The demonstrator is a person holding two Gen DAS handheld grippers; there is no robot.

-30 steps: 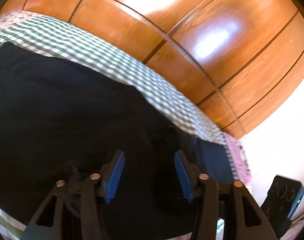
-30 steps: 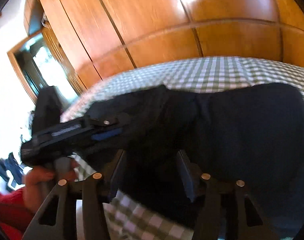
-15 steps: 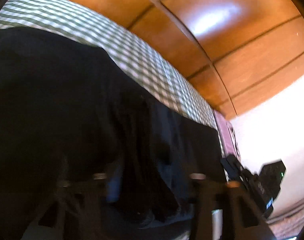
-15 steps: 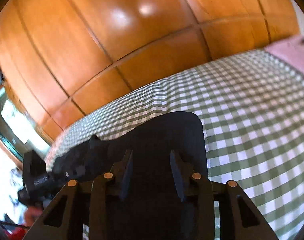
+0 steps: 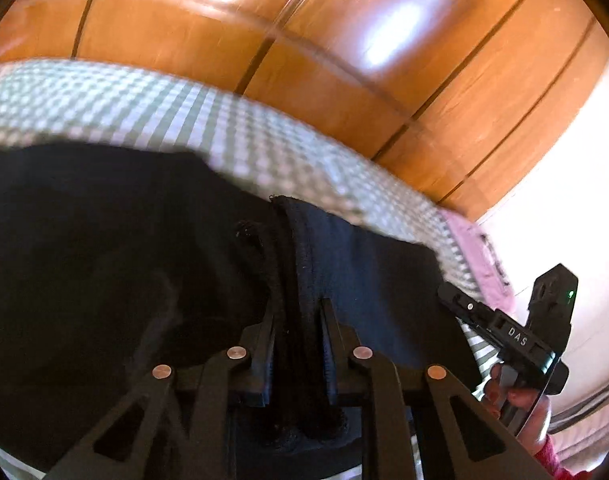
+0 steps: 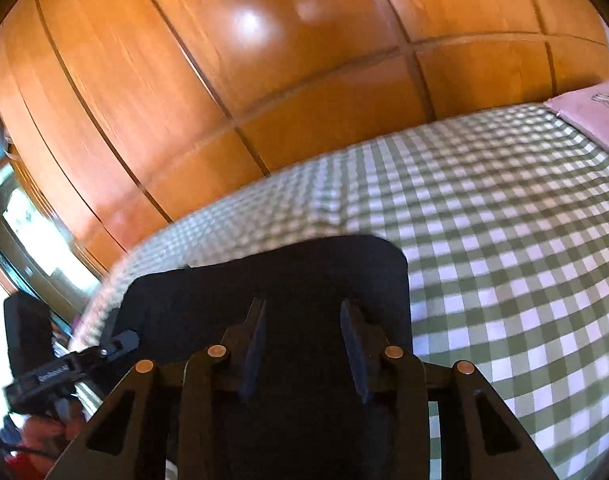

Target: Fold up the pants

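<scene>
One pair of dark navy fabric pants, lying on one green-and-white checked bedsheet. One pale pink cloth at the sheet's far edge. Two black two-finger grippers: left gripper, right gripper; two fingers each, four counted in all. Each gripper shows four round copper-coloured rivets across its front, eight in total. One glossy orange wooden panelled wall behind the bed; panel count uncertain because of blur. One small green indicator light.
</scene>
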